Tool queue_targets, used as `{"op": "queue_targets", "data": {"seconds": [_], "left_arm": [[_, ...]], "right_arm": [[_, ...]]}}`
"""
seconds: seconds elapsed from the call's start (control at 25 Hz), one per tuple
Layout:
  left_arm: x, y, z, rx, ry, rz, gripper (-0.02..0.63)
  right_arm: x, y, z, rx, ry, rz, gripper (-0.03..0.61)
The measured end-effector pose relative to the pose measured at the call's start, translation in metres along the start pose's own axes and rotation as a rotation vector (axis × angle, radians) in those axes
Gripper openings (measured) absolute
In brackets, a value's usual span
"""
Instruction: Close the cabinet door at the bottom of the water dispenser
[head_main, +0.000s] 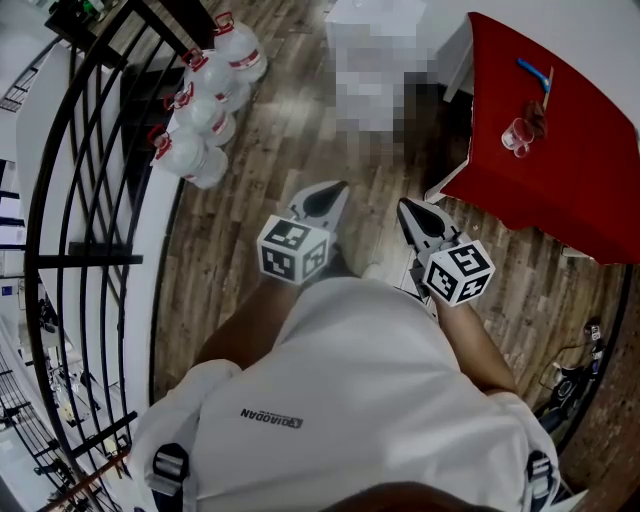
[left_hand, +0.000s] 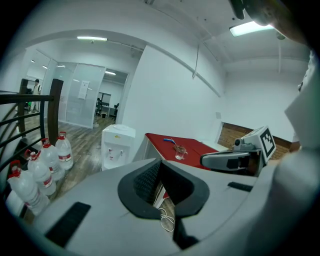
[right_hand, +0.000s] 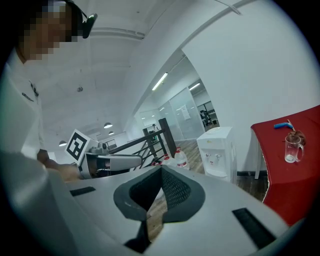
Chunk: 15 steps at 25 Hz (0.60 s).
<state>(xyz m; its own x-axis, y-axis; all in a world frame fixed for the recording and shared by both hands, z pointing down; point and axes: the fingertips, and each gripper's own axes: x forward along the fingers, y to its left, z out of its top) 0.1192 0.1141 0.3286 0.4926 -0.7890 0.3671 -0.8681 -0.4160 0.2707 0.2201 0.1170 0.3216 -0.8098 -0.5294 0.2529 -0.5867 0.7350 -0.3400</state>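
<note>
The white water dispenser (head_main: 372, 30) stands on the wooden floor ahead of me, against the wall beside the red table; a mosaic patch covers part of it in the head view. It shows small and far off in the left gripper view (left_hand: 117, 145) and the right gripper view (right_hand: 218, 150). Whether its bottom cabinet door is ajar I cannot tell from here. My left gripper (head_main: 322, 200) (left_hand: 160, 162) and right gripper (head_main: 412, 212) (right_hand: 161, 167) are held side by side at waist height, pointing toward the dispenser, well short of it. Both are shut with nothing between the jaws.
Several large water bottles (head_main: 200, 110) stand on the floor at the left by a black railing (head_main: 90, 200). A red table (head_main: 560, 170) at the right carries a glass mug (head_main: 517, 137) and a blue item (head_main: 535, 72). Cables (head_main: 575, 370) lie on the floor at the lower right.
</note>
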Motion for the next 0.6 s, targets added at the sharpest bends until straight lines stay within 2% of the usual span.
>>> {"op": "queue_targets", "data": {"seconds": [0.6], "left_arm": [[-0.0013,-0.0038,0.0063,0.014,-0.01,0.001,-0.003]], "right_arm": [[-0.0039,0.0,0.0042,-0.007,-0.002,0.004,0.021]]}}
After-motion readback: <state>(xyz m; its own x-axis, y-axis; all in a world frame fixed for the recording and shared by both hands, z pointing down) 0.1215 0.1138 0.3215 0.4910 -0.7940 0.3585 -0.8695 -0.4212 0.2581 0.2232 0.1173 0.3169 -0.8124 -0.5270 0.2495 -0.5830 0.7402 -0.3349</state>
